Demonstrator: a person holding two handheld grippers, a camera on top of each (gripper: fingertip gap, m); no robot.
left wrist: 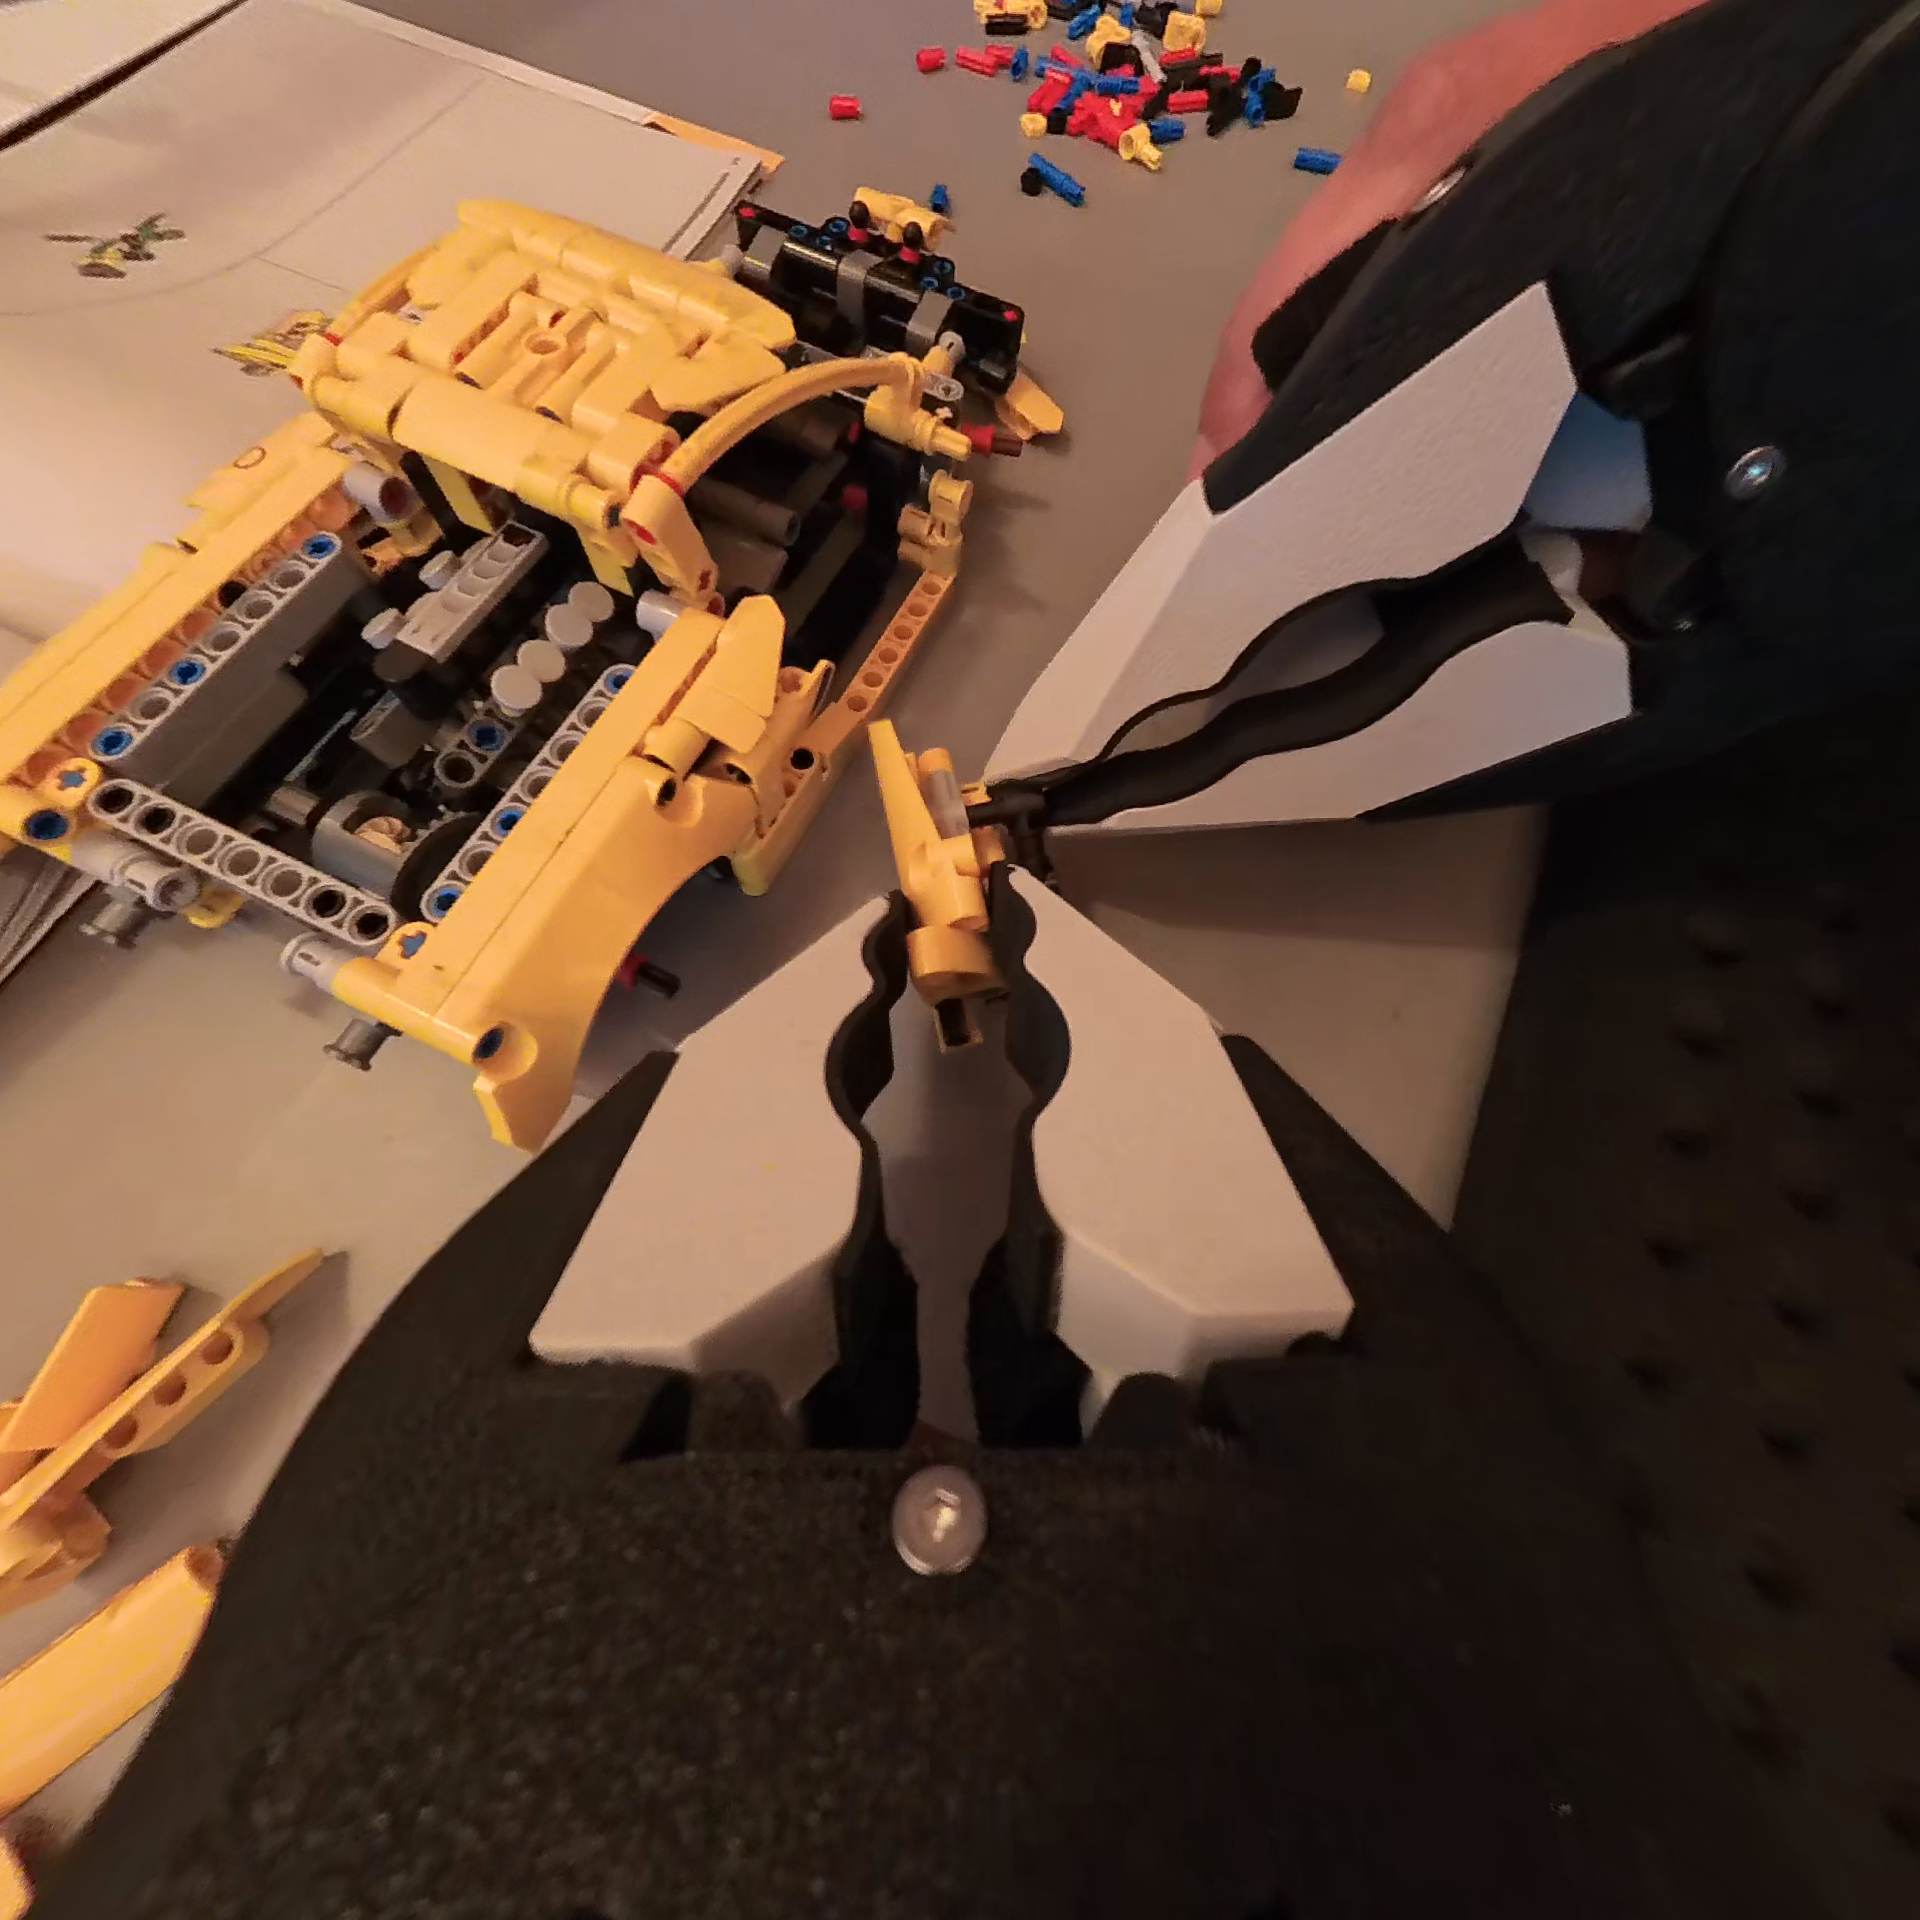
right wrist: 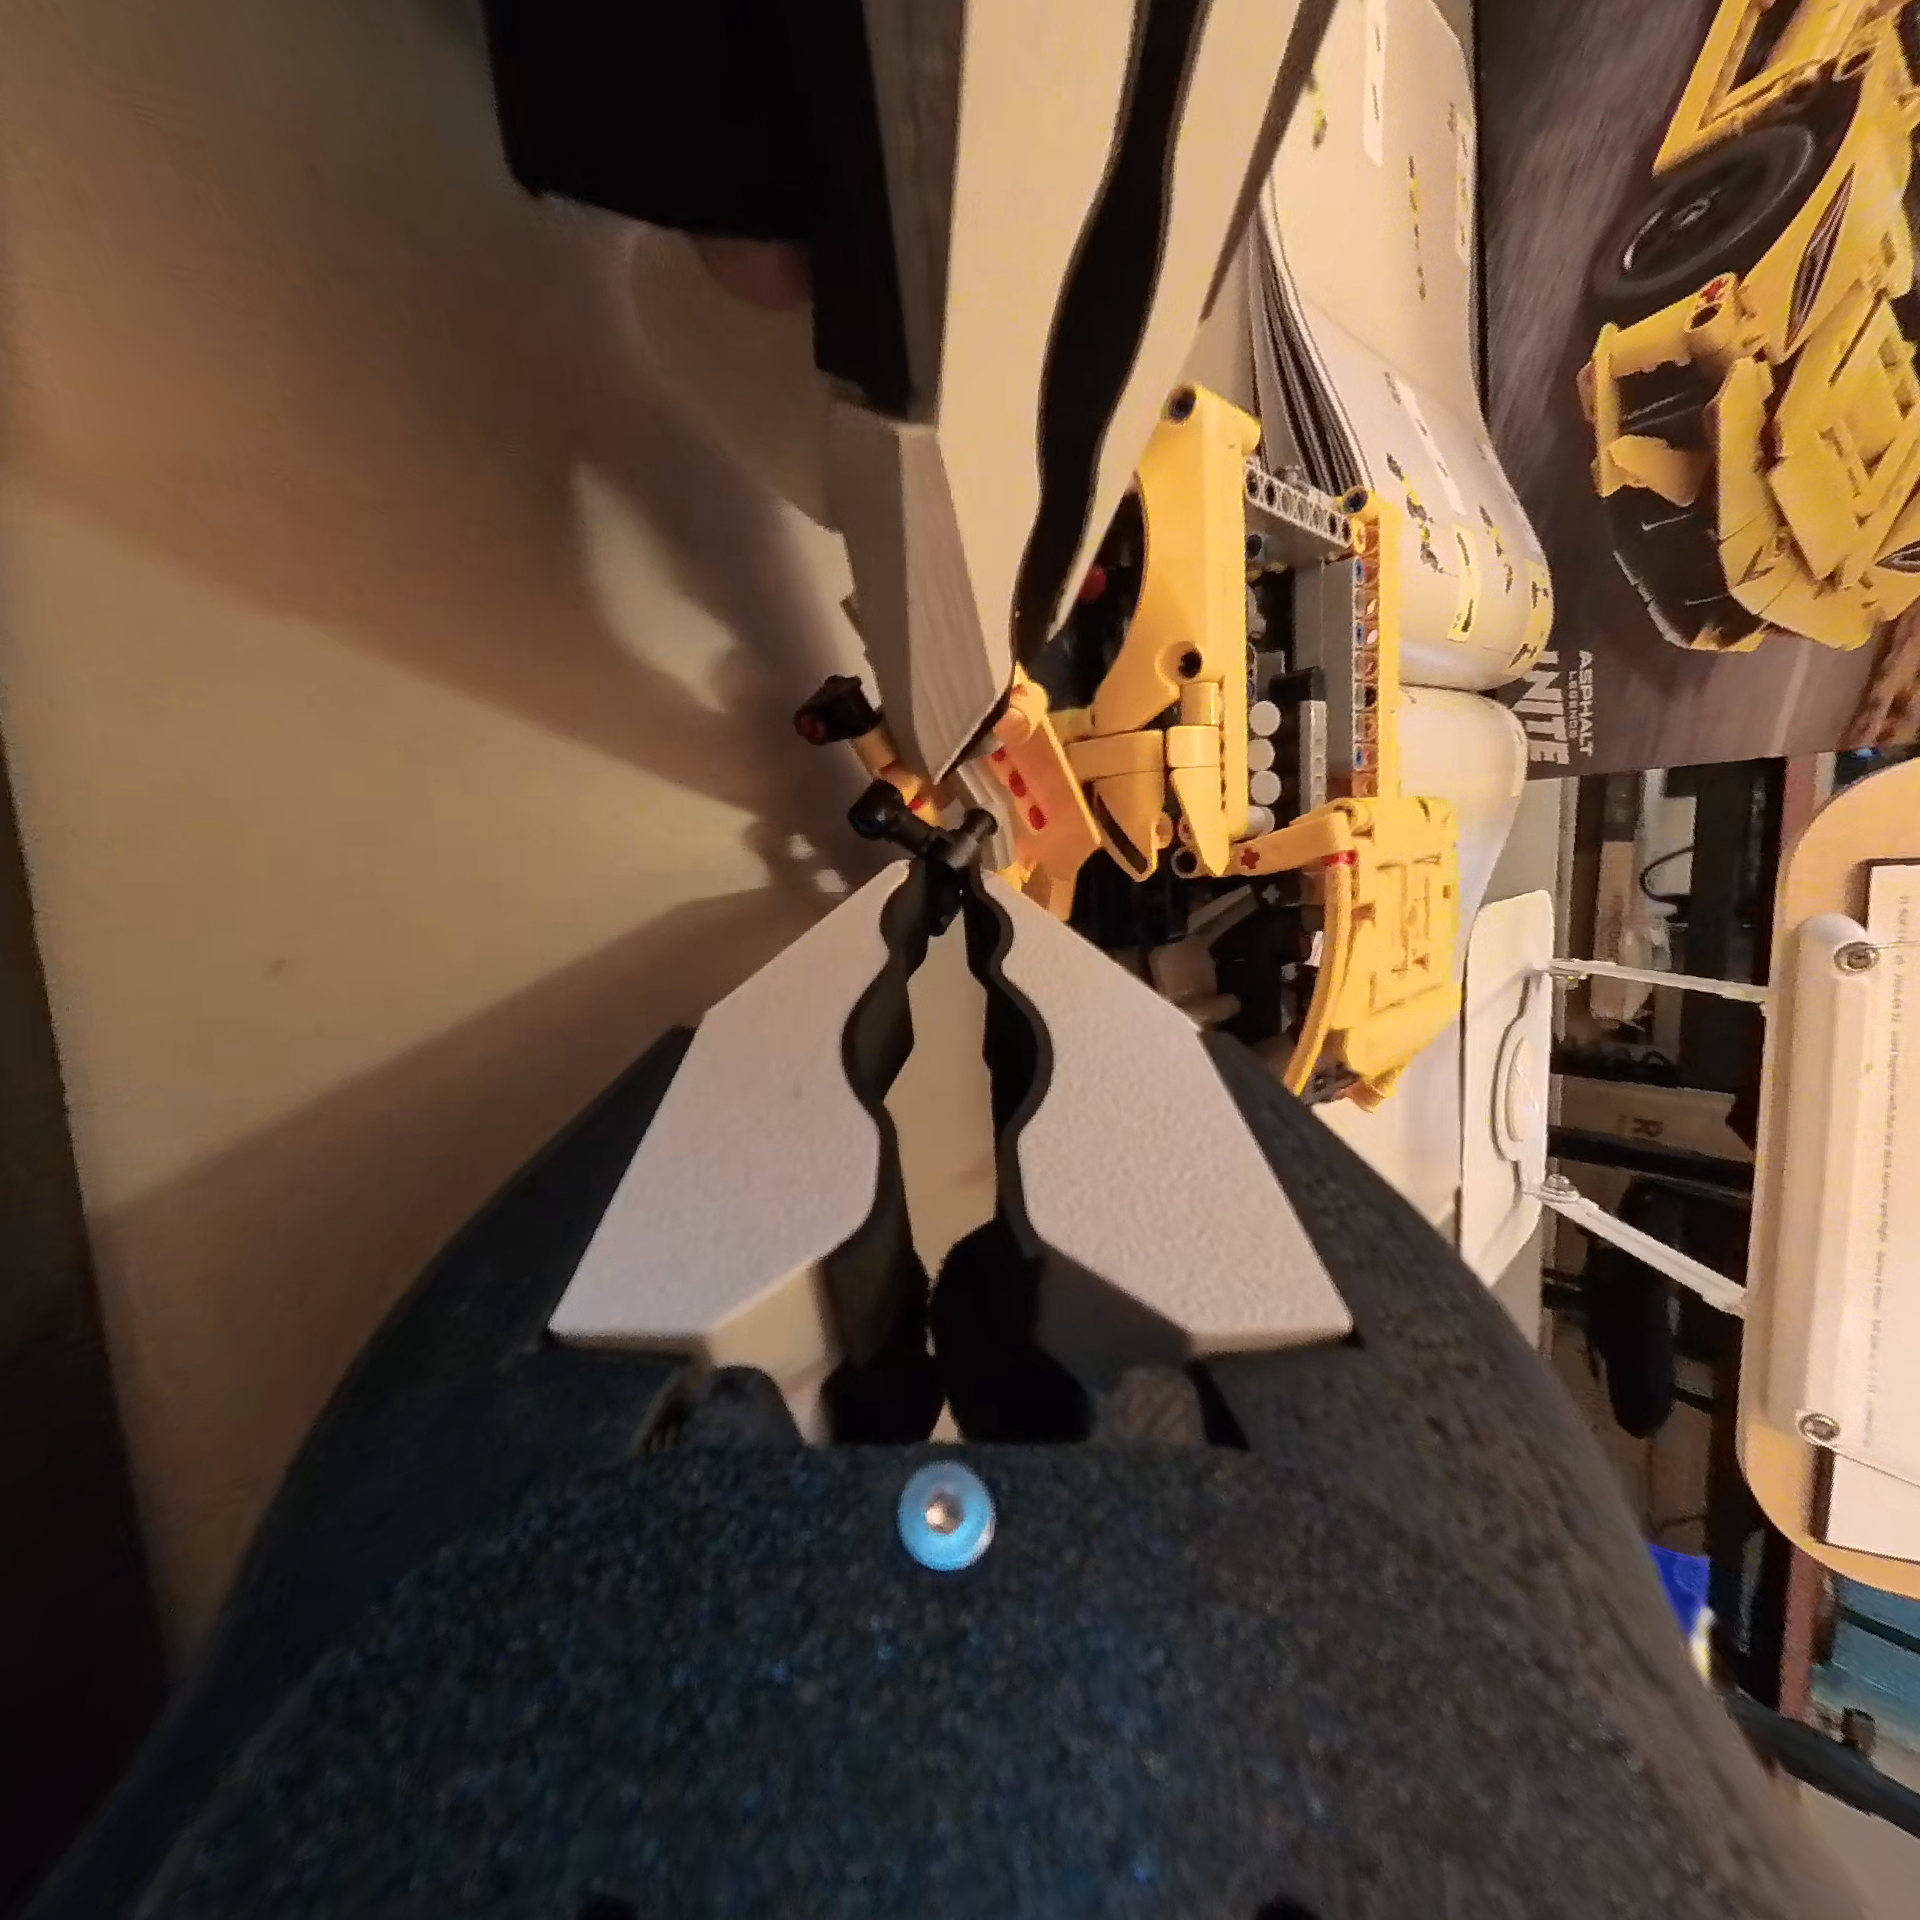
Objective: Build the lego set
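On the tabletop (left wrist: 156, 1122) the half-built yellow car (left wrist: 499, 665) lies left of both grippers, loose pieces (left wrist: 1122, 94) unused at the far side, while the left gripper (left wrist: 951, 914) pinches a small yellow sub-assembly (left wrist: 940, 862) and the right gripper (right wrist: 940, 878) pinches a black pin (right wrist: 951, 847) at it, so much building seems left.

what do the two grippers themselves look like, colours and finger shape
Both match. The left gripper and right gripper have angular off-white fingers tapering to a point, lined inside with wavy black rubber pads. Each body is rough textured black with one silver screw centred behind the fingers. No cables or sleeves show.
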